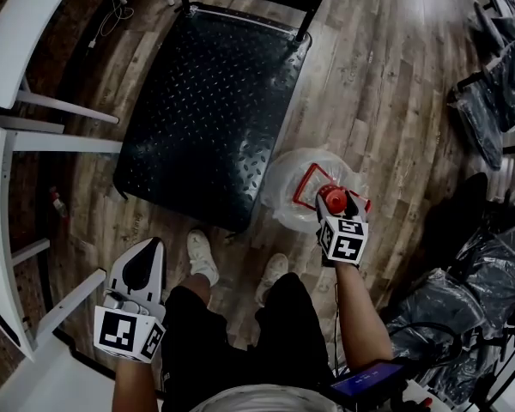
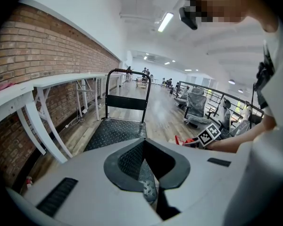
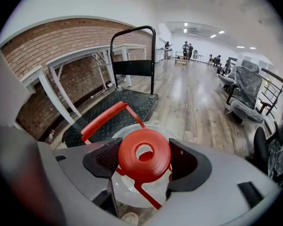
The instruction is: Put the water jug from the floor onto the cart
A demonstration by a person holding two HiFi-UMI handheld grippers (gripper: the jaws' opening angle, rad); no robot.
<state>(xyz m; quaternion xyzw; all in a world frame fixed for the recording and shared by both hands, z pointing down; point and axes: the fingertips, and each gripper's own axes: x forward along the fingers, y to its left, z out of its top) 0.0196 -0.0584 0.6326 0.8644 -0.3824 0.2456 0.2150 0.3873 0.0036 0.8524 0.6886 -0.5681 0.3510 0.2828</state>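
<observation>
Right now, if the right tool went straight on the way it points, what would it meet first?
The right tool would first meet the red cap of the water jug, which sits between its open jaws; depth is hard to judge.

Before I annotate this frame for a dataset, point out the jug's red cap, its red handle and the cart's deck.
red cap (image 3: 145,169): right gripper view, ring of its top.
red handle (image 3: 104,119): right gripper view, middle of the grip bar.
cart deck (image 1: 206,101): head view, bare tread plate.
</observation>
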